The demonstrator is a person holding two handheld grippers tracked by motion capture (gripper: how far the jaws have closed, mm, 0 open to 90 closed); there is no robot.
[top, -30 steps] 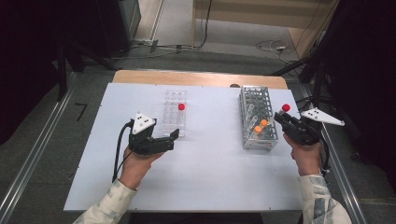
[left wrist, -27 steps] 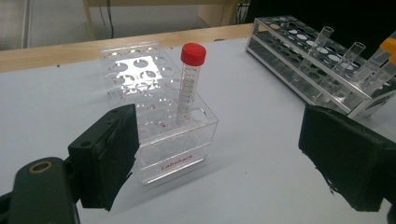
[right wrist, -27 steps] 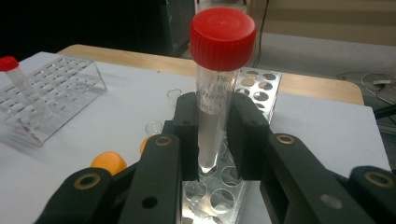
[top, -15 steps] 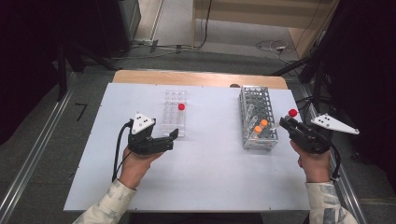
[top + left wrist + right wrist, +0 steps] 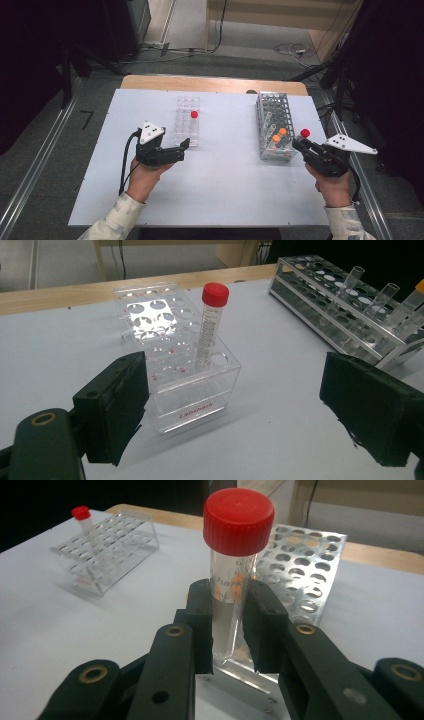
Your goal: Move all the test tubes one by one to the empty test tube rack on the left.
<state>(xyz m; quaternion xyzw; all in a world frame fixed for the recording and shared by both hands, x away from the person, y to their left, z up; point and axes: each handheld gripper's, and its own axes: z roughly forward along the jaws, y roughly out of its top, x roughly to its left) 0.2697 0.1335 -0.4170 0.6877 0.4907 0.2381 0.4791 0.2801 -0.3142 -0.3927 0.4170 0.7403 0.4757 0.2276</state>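
A: Why is the red-capped tube (image 5: pixel 231 575) held so upright in the right gripper (image 5: pixel 231 625)?

B: I think it must go into a hole of the clear rack (image 5: pixel 188 121), so the jaws are clamped on its body, below the cap, and the bottom end stays free. In the high view the tube is just beside the near right corner of the metal rack (image 5: pixel 274 125), above the table (image 5: pixel 225 195).

A: And the left gripper (image 5: pixel 183 146)?

B: Its jaws stand wide apart with nothing between them. It waits near the clear rack, perhaps to steady it.

A: What does each view add?

B: The right gripper view shows the grip and the printing on the tube. The left gripper view shows a second red-capped tube (image 5: pixel 210 325) standing slightly tilted in the clear rack. The high view shows two orange-capped tubes (image 5: pixel 279 135) in the metal rack.
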